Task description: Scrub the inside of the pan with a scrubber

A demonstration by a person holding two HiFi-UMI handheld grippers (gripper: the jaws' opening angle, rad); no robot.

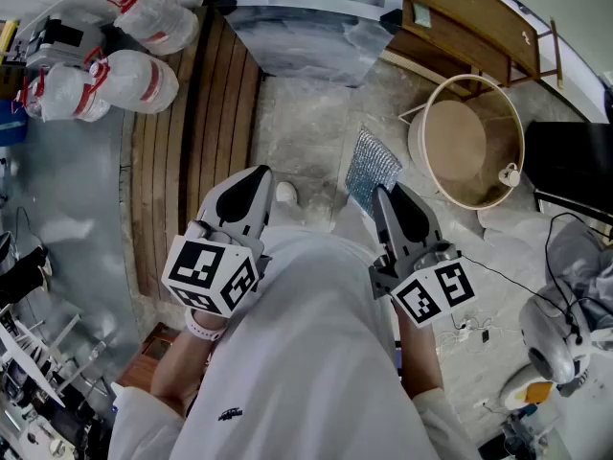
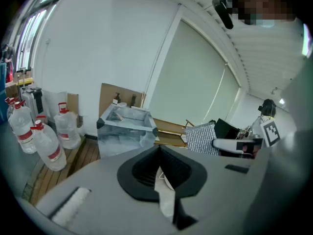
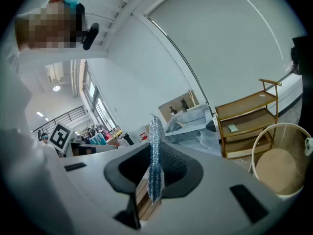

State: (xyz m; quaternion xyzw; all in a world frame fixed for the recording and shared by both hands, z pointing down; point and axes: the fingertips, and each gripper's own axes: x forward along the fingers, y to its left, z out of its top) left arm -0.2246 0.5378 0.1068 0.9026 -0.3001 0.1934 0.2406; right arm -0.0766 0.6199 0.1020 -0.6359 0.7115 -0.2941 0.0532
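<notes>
The right gripper [image 1: 381, 194] has its jaws pinched on a flat, silvery mesh scrubber [image 1: 372, 165]. The sheet stands edge-on between the jaws in the right gripper view [image 3: 155, 146] and sticks out past the tips. The left gripper [image 1: 255, 180] has its jaws pressed together at the tips with nothing held. A pale shape shows through the slit below the tips, and I cannot tell what it is.

Both grippers are held out in front of the person's white clothing and point toward a plastic-wrapped crate [image 1: 308, 29]. The scrubber hangs in the air on the person's side of the crate, above the floor [image 1: 305, 127], which is grey mottled stone. Left of the crate, wooden decking [image 1: 206, 132] runs in long slats, and water bottles [image 1: 115, 80] with red labels lie beyond the slats. Right of the crate stands a low wooden shelf [image 1: 474, 27]. Nearer the person than the shelf, a round tub [image 1: 469, 147] with a pale rim is tipped on its side. A white shoe [image 1: 285, 194] rests on the floor just beside the left gripper's tips. Behind the crate, the left gripper view shows a white wall [image 2: 98, 43] and a large pale blind [image 2: 195, 77].
</notes>
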